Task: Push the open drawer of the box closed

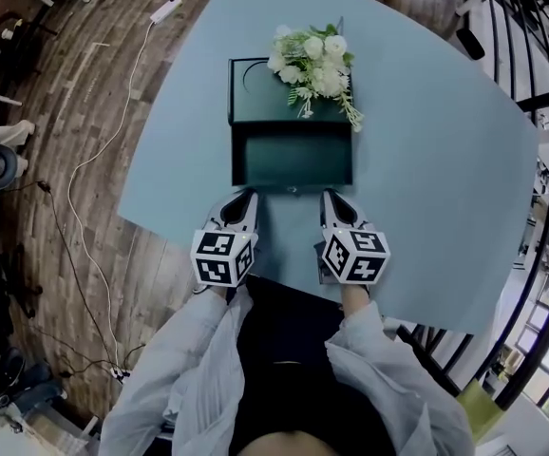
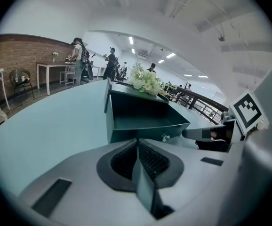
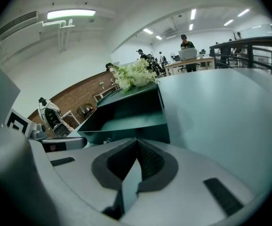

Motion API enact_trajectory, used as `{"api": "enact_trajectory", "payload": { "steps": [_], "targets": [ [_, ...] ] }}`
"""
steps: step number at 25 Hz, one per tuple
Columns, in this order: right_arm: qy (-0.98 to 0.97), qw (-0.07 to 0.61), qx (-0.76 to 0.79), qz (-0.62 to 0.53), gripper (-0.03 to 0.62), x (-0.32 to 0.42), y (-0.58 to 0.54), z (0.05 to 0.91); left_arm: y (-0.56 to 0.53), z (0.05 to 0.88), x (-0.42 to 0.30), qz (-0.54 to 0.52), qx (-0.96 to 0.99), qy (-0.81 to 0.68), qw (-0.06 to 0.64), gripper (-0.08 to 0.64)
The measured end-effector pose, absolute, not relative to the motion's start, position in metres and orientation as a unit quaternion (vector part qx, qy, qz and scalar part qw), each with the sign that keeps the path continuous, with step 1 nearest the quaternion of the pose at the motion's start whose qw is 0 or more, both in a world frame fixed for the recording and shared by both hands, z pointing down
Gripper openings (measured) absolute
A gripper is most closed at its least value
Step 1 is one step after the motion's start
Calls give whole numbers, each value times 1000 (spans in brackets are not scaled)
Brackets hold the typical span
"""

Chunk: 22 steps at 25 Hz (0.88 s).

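A dark green box (image 1: 255, 84) sits on the light blue table (image 1: 426, 188), with its drawer (image 1: 292, 154) pulled out toward me and empty. A small knob (image 1: 293, 190) marks the drawer front. White flowers (image 1: 314, 65) lie on top of the box. My left gripper (image 1: 249, 198) is shut, its tip just short of the drawer front's left corner (image 2: 112, 135). My right gripper (image 1: 331, 198) is shut too, its tip close before the right part of the drawer front (image 3: 126, 134). Neither holds anything. Whether the tips touch the drawer I cannot tell.
The table's near edge runs just behind the grippers, by my body. A white cable (image 1: 104, 131) trails over the wooden floor on the left. A black railing (image 1: 531, 93) stands to the right. People and tables (image 2: 79, 60) are far off in the room.
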State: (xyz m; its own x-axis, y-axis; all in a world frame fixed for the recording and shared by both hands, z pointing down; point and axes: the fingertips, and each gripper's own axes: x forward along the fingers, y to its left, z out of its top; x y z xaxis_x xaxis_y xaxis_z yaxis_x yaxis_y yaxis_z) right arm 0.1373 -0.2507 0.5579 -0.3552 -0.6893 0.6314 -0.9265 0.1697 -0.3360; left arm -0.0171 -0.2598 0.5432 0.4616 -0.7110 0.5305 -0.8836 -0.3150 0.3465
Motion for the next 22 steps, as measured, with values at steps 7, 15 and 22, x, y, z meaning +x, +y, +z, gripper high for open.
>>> {"api": "enact_trajectory", "payload": {
  "steps": [7, 15, 22],
  "targets": [
    [-743, 163, 547, 349, 6, 134, -260, 552, -265, 542, -18, 134, 802, -496, 304, 26],
    [-740, 156, 553, 351, 6, 135, -263, 549, -266, 543, -18, 147, 804, -494, 298, 26],
    [-739, 150, 557, 348, 6, 137, -271, 546, -272, 540, -16, 144, 806, -492, 295, 26]
  ]
}}
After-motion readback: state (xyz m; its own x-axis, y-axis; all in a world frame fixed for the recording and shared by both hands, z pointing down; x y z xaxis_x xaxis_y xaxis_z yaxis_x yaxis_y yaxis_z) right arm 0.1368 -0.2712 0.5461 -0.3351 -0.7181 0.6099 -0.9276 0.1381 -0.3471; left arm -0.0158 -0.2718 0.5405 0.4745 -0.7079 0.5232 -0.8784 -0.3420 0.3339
